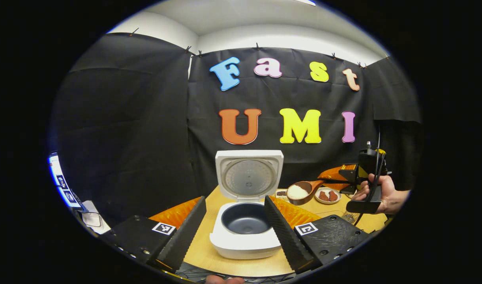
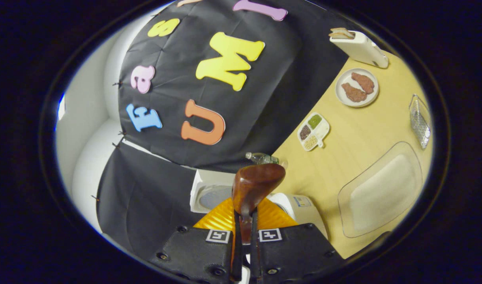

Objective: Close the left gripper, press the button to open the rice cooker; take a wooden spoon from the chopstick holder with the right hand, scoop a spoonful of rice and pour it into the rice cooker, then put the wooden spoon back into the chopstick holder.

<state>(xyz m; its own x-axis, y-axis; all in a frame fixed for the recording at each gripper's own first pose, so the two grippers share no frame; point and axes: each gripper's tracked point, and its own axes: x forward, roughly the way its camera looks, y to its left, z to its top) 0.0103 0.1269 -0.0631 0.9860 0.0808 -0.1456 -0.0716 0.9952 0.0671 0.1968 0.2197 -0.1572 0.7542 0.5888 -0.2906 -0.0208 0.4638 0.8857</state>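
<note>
On the wooden bench [image 2: 355, 157] a white plate [image 2: 357, 87] holds two brown pieces, near a small divided dish [image 2: 313, 131] of grains. A toaster [image 2: 359, 47], a clear tray [image 2: 383, 189], a ribbed glass dish [image 2: 419, 120] and a water bottle [image 2: 262, 158] stand around them.

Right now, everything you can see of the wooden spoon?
The wooden spoon is dark brown, glossy wood with a deep rounded bowl and a slim handle. In the left gripper view its bowl carries a heap of white rice and it hangs above the table, right of the open rice cooker, not over the pot. The right gripper is shut on its handle; the right gripper view shows the bowl's underside.
</note>
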